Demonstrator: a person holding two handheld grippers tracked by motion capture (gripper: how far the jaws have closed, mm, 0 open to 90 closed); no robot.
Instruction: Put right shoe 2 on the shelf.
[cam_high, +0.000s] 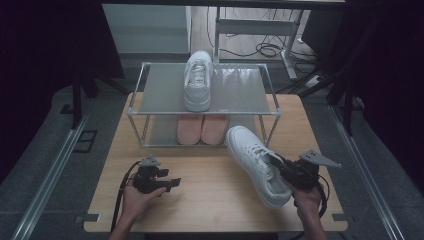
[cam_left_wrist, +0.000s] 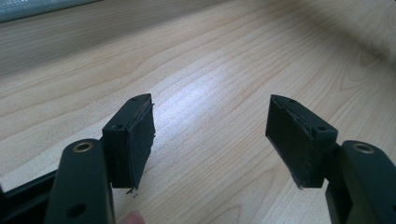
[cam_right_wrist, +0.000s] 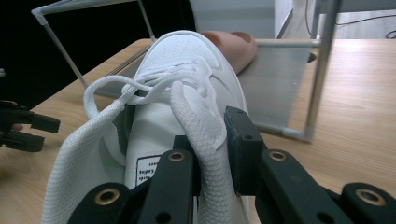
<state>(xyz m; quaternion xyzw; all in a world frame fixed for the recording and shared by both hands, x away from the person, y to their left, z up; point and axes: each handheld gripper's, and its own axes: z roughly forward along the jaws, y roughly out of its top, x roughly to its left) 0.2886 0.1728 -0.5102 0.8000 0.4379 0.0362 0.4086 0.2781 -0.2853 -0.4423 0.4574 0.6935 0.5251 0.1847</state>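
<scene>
My right gripper (cam_high: 281, 168) is shut on a white sneaker (cam_high: 255, 162), its jaws pinching a padded white part at the shoe's opening (cam_right_wrist: 205, 135). The sneaker lies at an angle over the table's right side, toe (cam_right_wrist: 187, 46) pointing at the rack. A matching white sneaker (cam_high: 197, 80) stands on the rack's top shelf (cam_high: 155, 90). A pair of pink shoes (cam_high: 202, 129) sits on the lower shelf, one toe (cam_right_wrist: 231, 46) just past the held sneaker. My left gripper (cam_high: 172, 183) rests low over the table at front left, open and empty (cam_left_wrist: 210, 135).
The two-tier metal rack has thin corner posts (cam_right_wrist: 320, 65) close to the held sneaker's toe. The wooden table (cam_high: 210, 200) has bare room between the two grippers. Cables and desk legs (cam_high: 270, 47) lie on the floor behind the rack.
</scene>
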